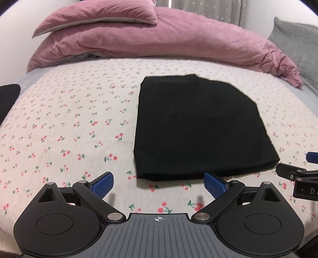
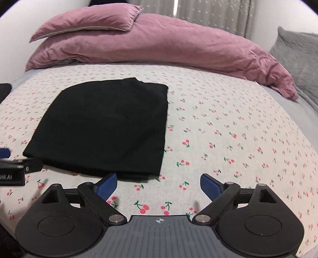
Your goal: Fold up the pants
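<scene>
The black pants [image 1: 190, 127] lie folded into a flat rectangle on the cherry-print bed sheet [image 1: 69, 123]. My left gripper [image 1: 158, 183] hovers just in front of the near edge of the fold, jaws wide apart, nothing between them. In the right wrist view the same folded pants [image 2: 107, 127] sit left of centre. My right gripper [image 2: 158, 185] stands open by their near right corner, over bare sheet [image 2: 228, 139]. Each gripper's tip shows at the edge of the other's view: the right gripper [image 1: 298, 168] and the left gripper [image 2: 12, 160].
A pink duvet [image 1: 159, 45] with a pink pillow [image 1: 99, 13] on top runs along the far side of the bed. A grey cushion [image 1: 298, 43] sits at the far right. Another dark item [image 1: 8, 95] lies at the left edge of the bed.
</scene>
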### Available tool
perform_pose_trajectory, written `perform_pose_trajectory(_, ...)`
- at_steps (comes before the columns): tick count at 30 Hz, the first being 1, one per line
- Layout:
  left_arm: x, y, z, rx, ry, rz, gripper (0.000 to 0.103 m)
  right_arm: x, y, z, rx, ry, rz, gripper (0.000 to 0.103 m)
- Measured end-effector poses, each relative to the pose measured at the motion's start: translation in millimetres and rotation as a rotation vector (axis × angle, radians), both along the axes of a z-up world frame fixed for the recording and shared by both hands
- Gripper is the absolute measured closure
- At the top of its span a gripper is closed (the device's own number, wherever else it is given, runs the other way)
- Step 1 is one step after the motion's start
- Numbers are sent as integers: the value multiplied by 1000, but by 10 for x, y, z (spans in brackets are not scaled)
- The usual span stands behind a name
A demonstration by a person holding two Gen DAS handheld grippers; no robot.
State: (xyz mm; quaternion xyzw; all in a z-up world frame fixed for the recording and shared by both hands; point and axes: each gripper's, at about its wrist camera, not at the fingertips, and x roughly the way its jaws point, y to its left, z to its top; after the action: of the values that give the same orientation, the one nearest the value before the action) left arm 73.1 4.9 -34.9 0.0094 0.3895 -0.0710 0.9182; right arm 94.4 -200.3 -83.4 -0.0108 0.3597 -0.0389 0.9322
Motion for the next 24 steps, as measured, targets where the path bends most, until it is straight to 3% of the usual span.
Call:
perform_pose_trajectory(7,-29,-65,-45,36,0,58,0,10,-35,-61,14,25,-53,6)
perform_pose_trajectory(24,-35,-64,-59,33,7,59,0,-16,-22,-65,8,33,-42,5)
